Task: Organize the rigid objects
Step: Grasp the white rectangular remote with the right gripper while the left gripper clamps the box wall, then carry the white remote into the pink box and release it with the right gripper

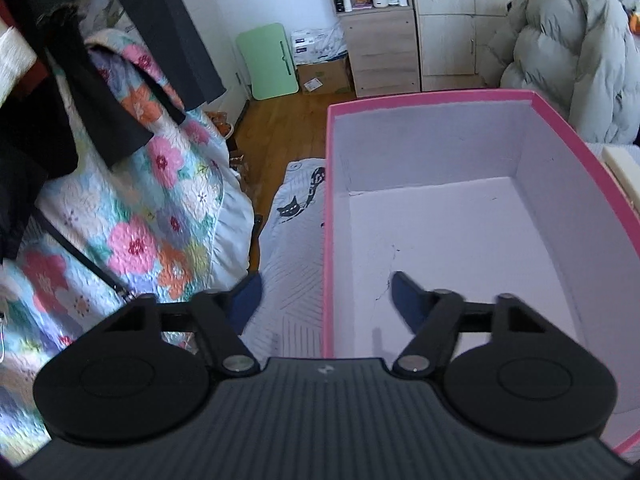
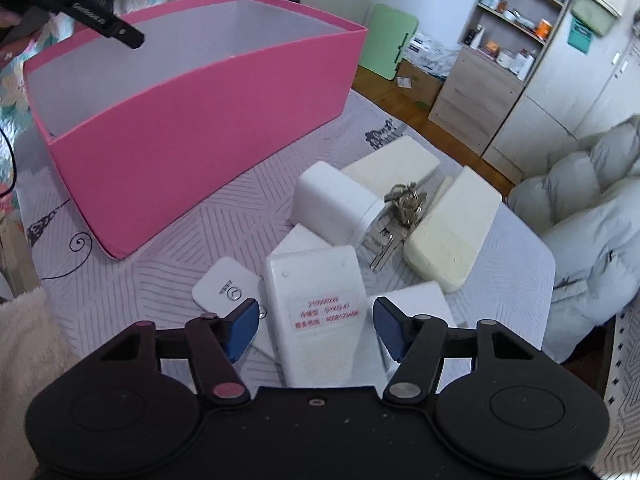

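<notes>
A pink box [image 1: 624, 200] with a pale lilac inside stands open and empty in the left wrist view; it also shows in the right wrist view [image 2: 192, 136]. My left gripper [image 1: 326, 298] is open, one finger inside the box, one outside its left wall. My right gripper [image 2: 316, 324] is open, its blue pads either side of a white rectangular device with a red-lettered label [image 2: 316, 312]. Beyond it lie a white charger block [image 2: 336, 204], a bunch of keys [image 2: 400, 212], two cream blocks [image 2: 452, 228] [image 2: 394, 164] and a small white rounded tag [image 2: 224, 286].
The objects lie on a grey patterned cloth [image 2: 160, 272]. A floral quilt [image 1: 132, 208] lies left of the box. A grey puffer coat [image 2: 588, 216] sits at the right. A wooden shelf unit [image 1: 380, 28] and a green folding table [image 1: 268, 60] stand on the far floor.
</notes>
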A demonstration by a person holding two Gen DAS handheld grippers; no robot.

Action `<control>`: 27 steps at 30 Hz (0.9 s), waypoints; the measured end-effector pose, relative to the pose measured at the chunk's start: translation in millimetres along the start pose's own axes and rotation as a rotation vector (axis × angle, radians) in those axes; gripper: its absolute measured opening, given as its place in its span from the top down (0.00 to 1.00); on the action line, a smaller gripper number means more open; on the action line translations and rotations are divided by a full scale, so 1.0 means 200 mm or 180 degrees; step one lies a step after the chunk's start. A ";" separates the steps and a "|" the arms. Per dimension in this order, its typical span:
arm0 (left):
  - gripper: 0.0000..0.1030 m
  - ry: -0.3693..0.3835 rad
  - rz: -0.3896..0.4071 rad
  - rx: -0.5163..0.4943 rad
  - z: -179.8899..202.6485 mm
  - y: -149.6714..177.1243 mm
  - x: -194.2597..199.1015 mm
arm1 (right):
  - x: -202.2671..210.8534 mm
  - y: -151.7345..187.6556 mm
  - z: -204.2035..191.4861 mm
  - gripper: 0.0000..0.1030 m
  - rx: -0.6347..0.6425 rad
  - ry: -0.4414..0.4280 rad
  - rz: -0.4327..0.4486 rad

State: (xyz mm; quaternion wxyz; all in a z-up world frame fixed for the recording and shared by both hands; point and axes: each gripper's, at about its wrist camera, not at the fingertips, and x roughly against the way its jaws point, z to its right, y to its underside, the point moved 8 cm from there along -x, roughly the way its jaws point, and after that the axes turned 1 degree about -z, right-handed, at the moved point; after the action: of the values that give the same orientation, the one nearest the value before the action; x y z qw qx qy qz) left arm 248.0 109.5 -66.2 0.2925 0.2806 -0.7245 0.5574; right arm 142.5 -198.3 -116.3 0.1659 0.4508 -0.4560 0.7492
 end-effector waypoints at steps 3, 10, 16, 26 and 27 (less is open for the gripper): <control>0.54 -0.0018 -0.0017 -0.0041 0.01 0.01 -0.02 | -0.04 -0.01 0.01 0.35 0.0057 -0.0018 -0.0047; 0.73 -0.0036 -0.0193 0.0022 0.02 0.05 -0.08 | -0.06 -0.03 -0.03 0.35 0.0290 -0.0121 -0.0009; 0.89 0.0043 -0.0158 0.0124 0.00 0.06 -0.08 | -0.06 -0.04 -0.02 0.40 0.0244 -0.0178 0.0085; 0.94 0.0123 -0.0022 0.0167 0.01 0.06 -0.06 | 0.22 -0.12 0.06 0.41 -0.0278 0.0030 0.0680; 0.94 0.0117 -0.0001 0.0149 0.01 0.06 -0.06 | 0.25 -0.13 0.06 0.41 -0.0325 0.0030 0.0718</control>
State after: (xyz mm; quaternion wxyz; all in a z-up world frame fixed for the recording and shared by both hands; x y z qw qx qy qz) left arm 246.2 111.7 -82.7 0.2992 0.2773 -0.7057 0.5792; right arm 138.5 -202.1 -58.1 0.1054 0.3840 -0.5406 0.7411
